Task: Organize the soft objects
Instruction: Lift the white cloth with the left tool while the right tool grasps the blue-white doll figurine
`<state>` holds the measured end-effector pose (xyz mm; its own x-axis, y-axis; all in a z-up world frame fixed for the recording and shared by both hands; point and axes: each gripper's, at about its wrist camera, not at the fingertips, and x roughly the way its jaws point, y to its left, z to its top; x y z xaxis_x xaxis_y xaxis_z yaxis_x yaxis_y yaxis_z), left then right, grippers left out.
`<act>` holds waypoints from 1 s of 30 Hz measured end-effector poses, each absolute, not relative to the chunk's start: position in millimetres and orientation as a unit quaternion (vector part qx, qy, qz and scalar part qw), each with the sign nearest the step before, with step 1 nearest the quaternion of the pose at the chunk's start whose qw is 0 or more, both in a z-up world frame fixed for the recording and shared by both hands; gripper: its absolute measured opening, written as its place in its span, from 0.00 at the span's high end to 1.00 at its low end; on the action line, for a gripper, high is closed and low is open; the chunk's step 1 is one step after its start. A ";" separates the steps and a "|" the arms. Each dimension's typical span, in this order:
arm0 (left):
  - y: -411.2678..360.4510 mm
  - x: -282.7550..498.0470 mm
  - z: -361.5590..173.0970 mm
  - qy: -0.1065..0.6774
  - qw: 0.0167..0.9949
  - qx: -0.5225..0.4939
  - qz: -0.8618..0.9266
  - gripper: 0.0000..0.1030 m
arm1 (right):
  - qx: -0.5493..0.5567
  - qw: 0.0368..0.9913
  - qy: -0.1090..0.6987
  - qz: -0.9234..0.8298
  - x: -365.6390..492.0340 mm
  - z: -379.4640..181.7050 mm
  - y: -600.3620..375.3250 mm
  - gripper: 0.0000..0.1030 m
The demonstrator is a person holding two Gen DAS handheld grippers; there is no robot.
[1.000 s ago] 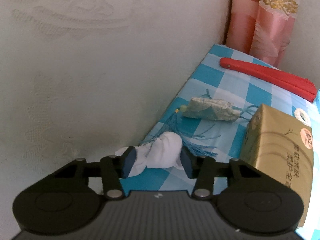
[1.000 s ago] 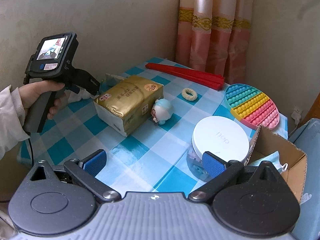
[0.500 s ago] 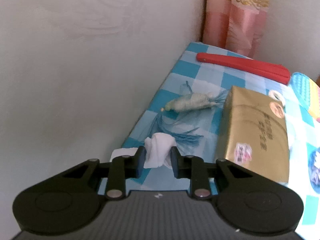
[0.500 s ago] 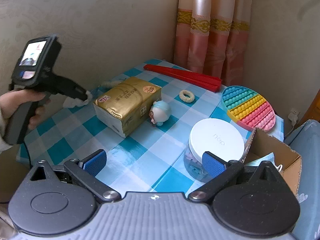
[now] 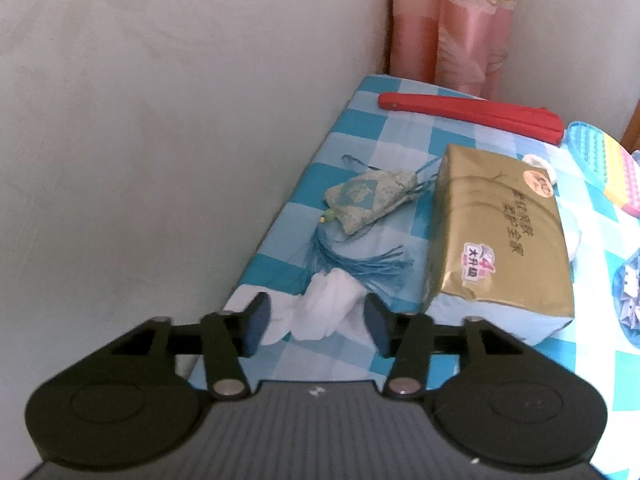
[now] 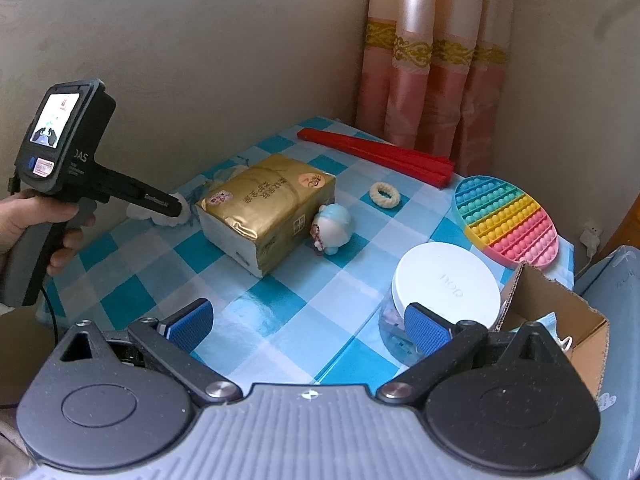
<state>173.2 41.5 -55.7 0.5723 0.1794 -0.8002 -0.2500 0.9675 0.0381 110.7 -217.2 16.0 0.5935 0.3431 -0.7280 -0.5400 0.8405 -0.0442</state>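
Left gripper (image 5: pixel 316 322) jaws opening, white cloth (image 5: pixel 320 312) between, unpinched, on worktop (image 5: pixel 360 120). Right gripper (image 6: pixel 308 322) jaws apart, empty. Next likely: choose another soft item.

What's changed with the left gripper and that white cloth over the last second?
The left gripper squeezed the white cloth half a second ago; now its jaws are opening, pads clear of the cloth, which lies between them on the tablecloth. The right gripper stayed open and still.
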 end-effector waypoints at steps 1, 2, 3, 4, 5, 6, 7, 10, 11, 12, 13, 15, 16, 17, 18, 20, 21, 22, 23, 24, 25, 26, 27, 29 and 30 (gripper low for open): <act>41.2 172.8 -57.0 0.443 0.888 -0.038 0.120 0.32 | -0.131 0.883 0.376 0.250 111.5 15.4 -217.1 0.00; 40.9 172.2 -58.3 0.440 0.889 -0.037 0.121 0.32 | -0.131 0.882 0.377 0.250 112.3 14.6 -217.1 0.00; 40.4 171.0 -59.9 0.437 0.890 -0.036 0.122 0.32 | -0.130 0.881 0.379 0.250 113.2 13.9 -217.0 0.00; 40.3 171.3 -61.9 0.437 0.891 -0.035 0.123 0.32 | -0.130 0.881 0.380 0.250 113.9 13.2 -216.9 0.00; 40.7 171.9 -64.3 0.438 0.890 -0.037 0.125 0.32 | -0.131 0.880 0.381 0.250 114.7 12.6 -216.7 0.00; 41.0 171.1 -66.0 0.438 0.889 -0.038 0.125 0.32 | -0.131 0.880 0.382 0.250 115.0 12.2 -216.5 0.00; 41.0 170.5 -67.6 0.438 0.889 -0.038 0.125 0.32 | -0.130 0.879 0.383 0.251 115.4 11.7 -216.3 0.00; 40.5 164.8 -69.1 0.436 0.891 -0.040 0.119 0.32 | -0.131 0.878 0.386 0.252 116.4 10.3 -215.9 0.00; 40.3 161.7 -69.7 0.436 0.892 -0.038 0.117 0.32 | -0.130 0.877 0.387 0.252 116.8 9.8 -215.9 0.00; 40.3 159.4 -70.6 0.436 0.892 -0.035 0.115 0.32 | -0.129 0.877 0.388 0.253 117.4 9.2 -216.1 0.00; 40.7 157.3 -71.8 0.437 0.892 -0.031 0.114 0.32 | -0.128 0.876 0.389 0.254 118.4 8.3 -216.0 0.00; 41.9 153.7 -73.2 0.440 0.891 -0.029 0.113 0.32 | -0.127 0.875 0.392 0.255 120.1 6.7 -215.4 0.00; 42.2 152.4 -73.4 0.441 0.890 -0.029 0.112 0.33 | -0.127 0.874 0.393 0.255 120.5 5.7 -214.8 0.00; 42.0 151.6 -73.1 0.441 0.890 -0.029 0.111 0.33 | -0.127 0.873 0.394 0.256 120.5 5.2 -214.3 0.00; 41.5 151.0 -73.1 0.439 0.891 -0.027 0.109 0.33 | -0.128 0.873 0.394 0.257 120.3 4.8 -213.5 0.00; 39.9 151.0 -74.4 0.438 0.892 -0.020 0.111 0.40 | -0.130 0.873 0.393 0.258 120.0 4.6 -212.5 0.00; 39.2 151.0 -75.4 0.438 0.892 -0.018 0.110 0.42 | -0.130 0.873 0.394 0.258 120.0 4.4 -212.1 0.00; 38.6 150.8 -76.4 0.437 0.893 -0.019 0.106 0.45 | -0.130 0.873 0.394 0.258 119.9 4.6 -212.0 0.00; 37.5 150.8 -77.4 0.436 0.894 -0.019 0.104 0.47 | -0.130 0.873 0.393 0.258 119.8 4.7 -212.1 0.00; 36.0 149.8 -77.6 0.433 0.895 -0.016 0.103 0.49 | -0.130 0.873 0.394 0.257 119.6 4.7 -212.1 0.00; 35.1 149.4 -77.7 0.431 0.896 -0.013 0.102 0.52 | -0.131 0.873 0.394 0.257 119.6 4.6 -212.2 0.00; 34.7 149.3 -77.3 0.429 0.898 -0.014 0.101 0.53 | -0.131 0.873 0.395 0.256 119.7 4.6 -212.3 0.00; 34.2 148.3 -76.9 0.428 0.898 -0.015 0.099 0.54 | -0.131 0.873 0.395 0.255 119.7 4.5 -212.4 0.00; 33.8 147.6 -76.0 0.428 0.899 -0.015 0.095 0.55 | -0.133 0.872 0.396 0.256 119.0 4.8 -212.2 0.00; 33.2 146.4 -75.0 0.428 0.899 -0.013 0.093 0.55 | -0.134 0.872 0.395 0.256 118.6 5.0 -212.0 0.00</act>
